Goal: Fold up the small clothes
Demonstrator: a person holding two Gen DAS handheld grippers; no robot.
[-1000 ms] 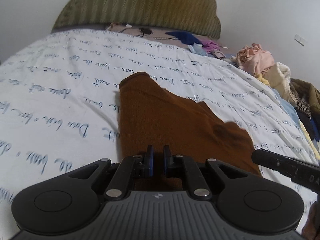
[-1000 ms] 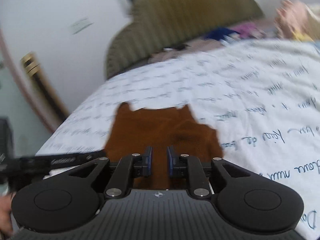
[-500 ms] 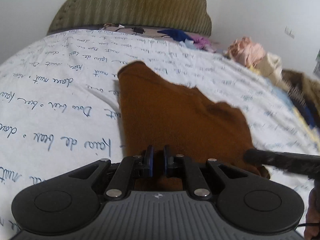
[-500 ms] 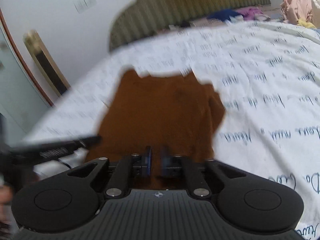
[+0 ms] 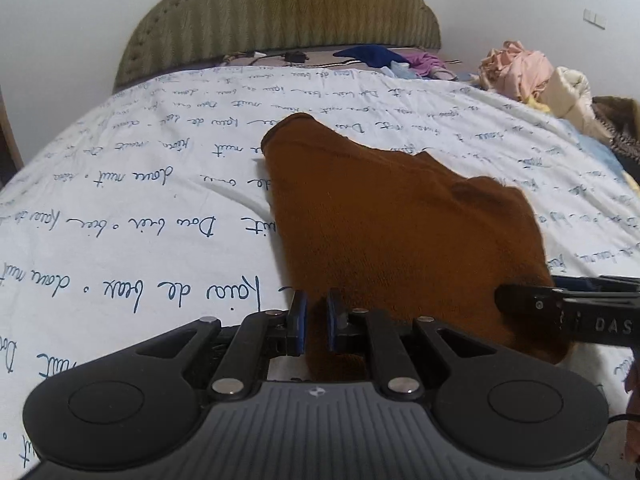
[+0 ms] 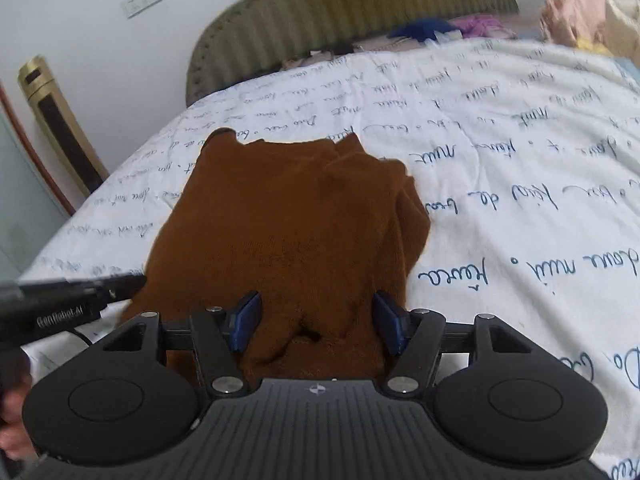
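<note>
A small brown knit garment (image 5: 392, 232) lies spread on the white bedspread with blue script (image 5: 140, 208). My left gripper (image 5: 316, 326) is shut on the garment's near edge at its left side. In the right wrist view the garment (image 6: 288, 232) lies flat, with a bunched fold along its right side. My right gripper (image 6: 318, 326) is open, its blue pads (image 6: 390, 326) apart on either side of the garment's near edge. The right gripper's finger (image 5: 560, 316) shows at the right of the left wrist view.
A green padded headboard (image 5: 280, 12) stands at the far end. Piled clothes (image 5: 528, 72) lie at the far right of the bed, with more dark and purple items (image 5: 384, 56) by the headboard. A gold column (image 6: 56, 128) stands left of the bed.
My right gripper has opened and let go of the garment's near edge. The garment has settled flat on the bed. My left gripper stays shut on it.
</note>
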